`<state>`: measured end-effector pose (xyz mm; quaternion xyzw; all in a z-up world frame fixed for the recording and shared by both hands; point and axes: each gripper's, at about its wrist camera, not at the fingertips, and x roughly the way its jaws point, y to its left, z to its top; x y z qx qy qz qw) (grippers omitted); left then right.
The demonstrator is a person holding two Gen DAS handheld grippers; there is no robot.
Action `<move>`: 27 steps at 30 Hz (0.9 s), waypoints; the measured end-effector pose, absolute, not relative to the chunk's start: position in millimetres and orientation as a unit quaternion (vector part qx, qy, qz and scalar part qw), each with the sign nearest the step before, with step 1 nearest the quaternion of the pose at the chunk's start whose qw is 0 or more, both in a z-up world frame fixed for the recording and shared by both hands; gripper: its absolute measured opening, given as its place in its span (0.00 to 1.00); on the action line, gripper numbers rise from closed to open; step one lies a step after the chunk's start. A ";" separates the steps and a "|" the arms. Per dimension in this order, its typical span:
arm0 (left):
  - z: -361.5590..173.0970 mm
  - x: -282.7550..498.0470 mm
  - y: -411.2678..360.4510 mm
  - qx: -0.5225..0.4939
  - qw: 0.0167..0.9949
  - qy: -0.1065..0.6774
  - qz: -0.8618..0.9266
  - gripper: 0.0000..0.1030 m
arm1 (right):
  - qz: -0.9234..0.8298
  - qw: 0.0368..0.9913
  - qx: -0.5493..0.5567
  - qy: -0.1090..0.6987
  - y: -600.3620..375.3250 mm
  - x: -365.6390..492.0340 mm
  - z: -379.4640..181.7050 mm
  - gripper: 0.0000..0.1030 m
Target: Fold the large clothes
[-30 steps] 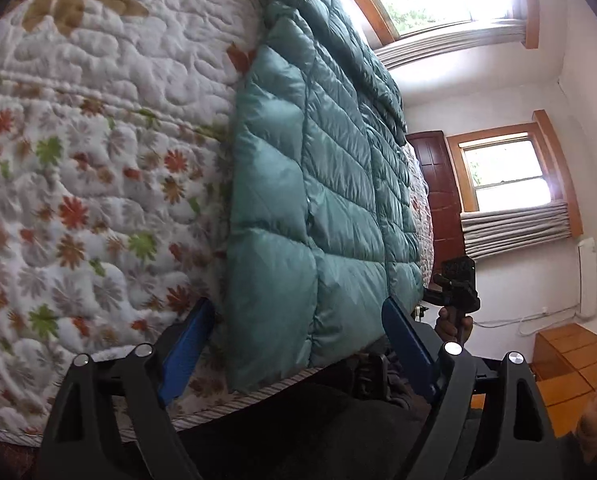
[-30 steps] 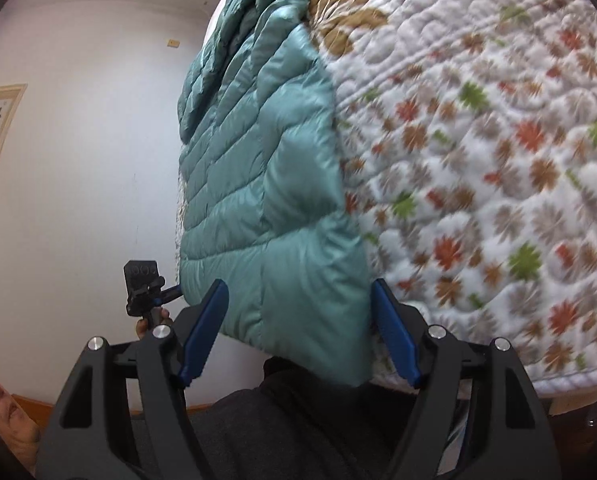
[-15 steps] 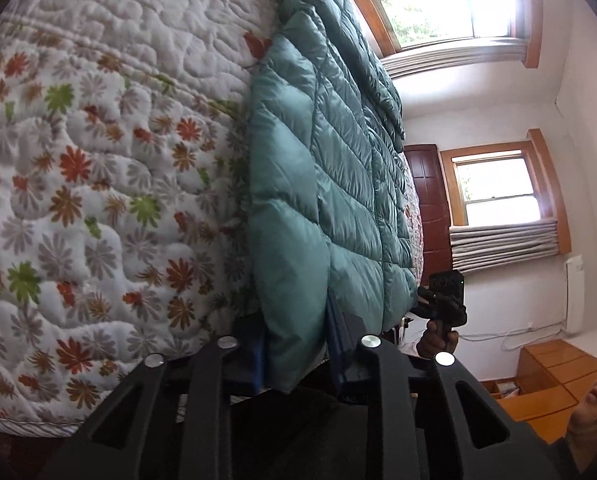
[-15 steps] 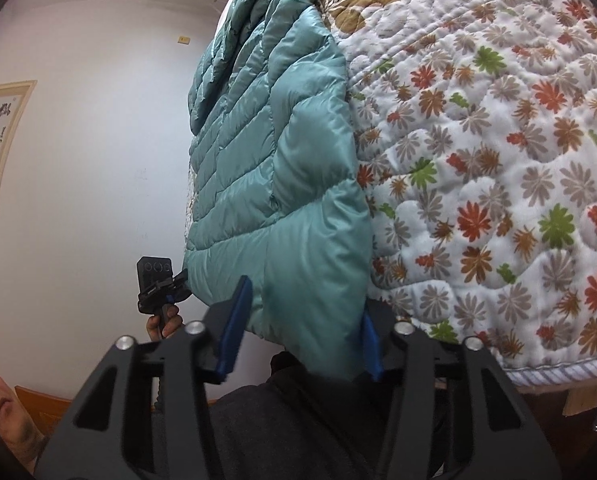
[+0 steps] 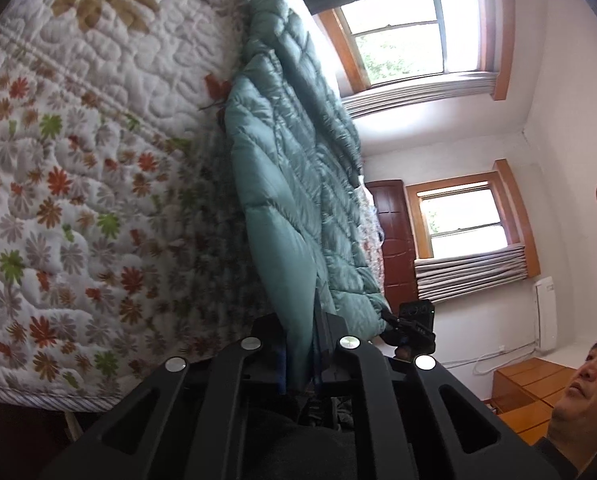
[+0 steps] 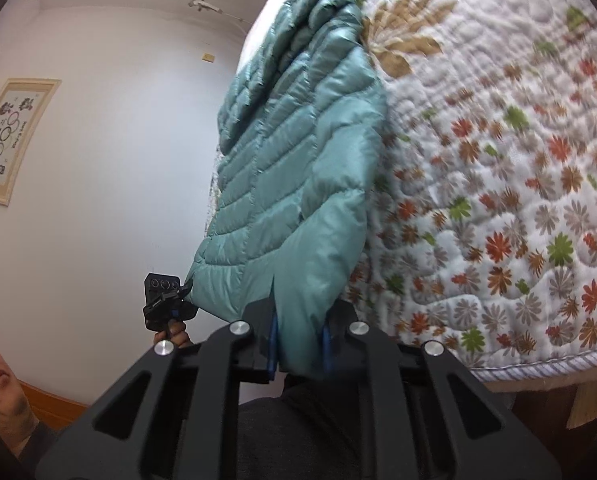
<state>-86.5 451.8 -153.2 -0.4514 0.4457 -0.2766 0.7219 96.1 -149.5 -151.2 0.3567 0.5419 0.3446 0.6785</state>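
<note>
A teal puffer jacket (image 5: 298,208) lies on a bed under a floral quilt (image 5: 78,200). The left hand-held gripper (image 5: 300,354) and right hand-held gripper (image 6: 298,344) are each clamped on a hem corner at the bed's near edge. The slick, puffy fabric could slip free or sag unevenly if lifted. No readable label or writing shows.

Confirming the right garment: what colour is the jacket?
Teal, quilted jacket; clearest in the right wrist view.

likely a home bedroom: quilted bedspread (image 5: 98,160), wooden-framed windows (image 5: 462,220), framed picture (image 6: 10,140).
</note>
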 end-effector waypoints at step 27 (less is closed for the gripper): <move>-47.8 133.8 487.6 -0.408 0.781 0.390 -0.267 0.07 | 0.325 0.771 0.291 0.464 -118.8 334.6 -30.7 0.12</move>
